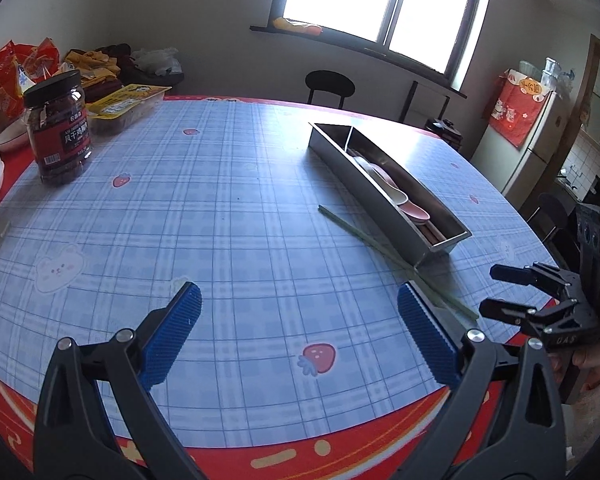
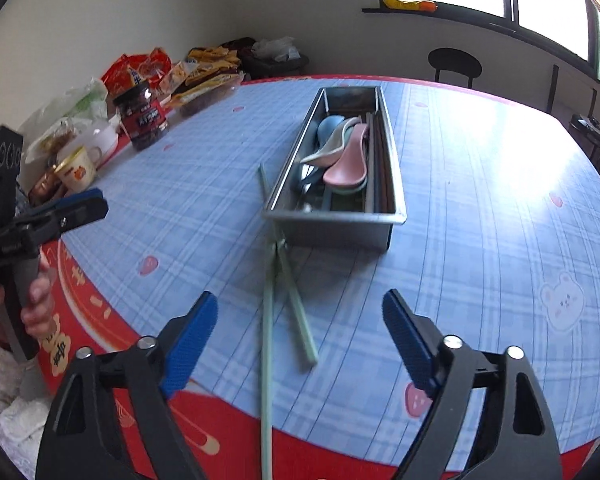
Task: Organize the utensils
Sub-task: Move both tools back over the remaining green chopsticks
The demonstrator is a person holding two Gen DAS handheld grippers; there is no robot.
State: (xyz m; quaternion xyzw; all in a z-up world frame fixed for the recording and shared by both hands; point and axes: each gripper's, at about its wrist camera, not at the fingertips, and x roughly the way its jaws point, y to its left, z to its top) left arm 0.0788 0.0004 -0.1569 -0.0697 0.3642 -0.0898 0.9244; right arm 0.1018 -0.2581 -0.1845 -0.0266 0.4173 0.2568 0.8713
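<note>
My left gripper (image 1: pixel 298 330) is spread wide over bare tablecloth (image 1: pixel 220 200), empty. My right gripper (image 2: pixel 300 334) also stands apart, gripping nothing, with the two green chopsticks (image 2: pixel 296 312) crossed on the cloth between its blue pads. Only the right view looks down into the metal tray (image 2: pixel 396 184): pastel spoons (image 2: pixel 346 164) and dark chopsticks (image 2: pixel 378 160). The left view shows mainly its side wall.

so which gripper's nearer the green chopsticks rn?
Right. The right gripper hangs open straddling the green chopsticks in front of the metal tray; the left gripper, also open, sits off to their side over bare tablecloth.
</note>
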